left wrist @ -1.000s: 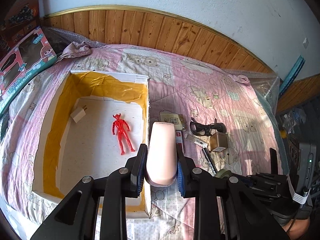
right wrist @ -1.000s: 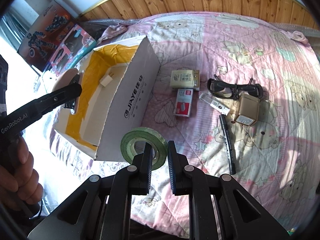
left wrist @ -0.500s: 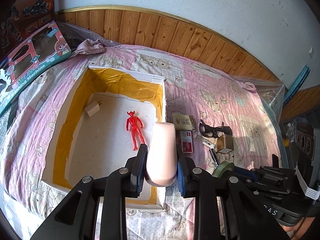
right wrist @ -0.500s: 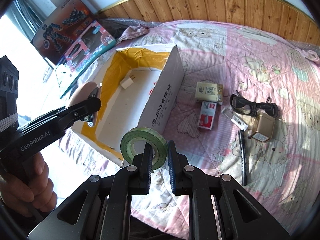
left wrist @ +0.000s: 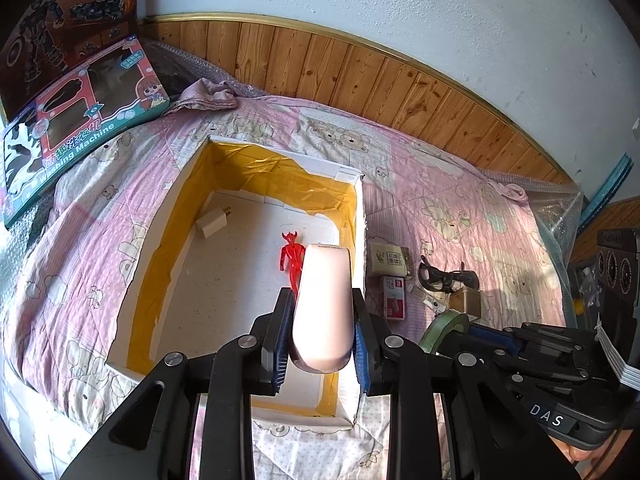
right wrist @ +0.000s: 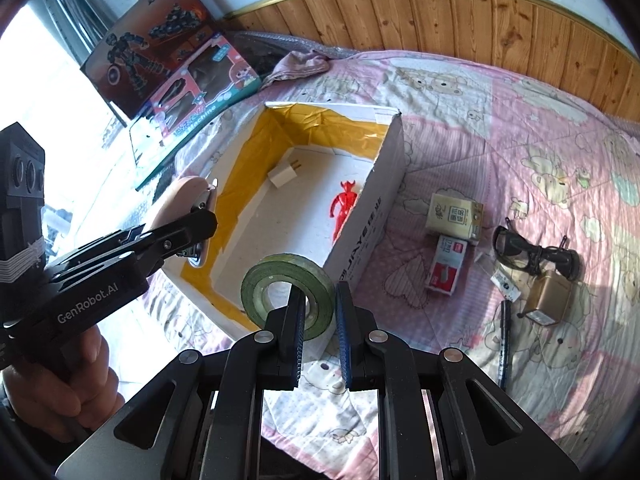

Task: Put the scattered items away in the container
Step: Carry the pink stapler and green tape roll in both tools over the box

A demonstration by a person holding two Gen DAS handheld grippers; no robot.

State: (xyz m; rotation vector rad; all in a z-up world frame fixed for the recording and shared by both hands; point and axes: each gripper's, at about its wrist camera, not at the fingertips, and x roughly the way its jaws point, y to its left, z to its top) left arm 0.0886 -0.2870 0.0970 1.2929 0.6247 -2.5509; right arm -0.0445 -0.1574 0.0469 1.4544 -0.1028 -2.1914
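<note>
Now we've got both claws loaded: left claw (left wrist: 320,334) clamps the pink case (left wrist: 324,312) above the box (left wrist: 360,216), long axis forward; right claw (right wrist: 318,320) pinches the tape (right wrist: 288,284) just outside the box's near corner.

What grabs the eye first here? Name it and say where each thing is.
The white box with yellow tape inside sits on the pink quilt, holding a red figure and a white plug. Over it, the left gripper clamps a pale pink case, and the right gripper pinches a green tape roll at the box's near corner.
</note>
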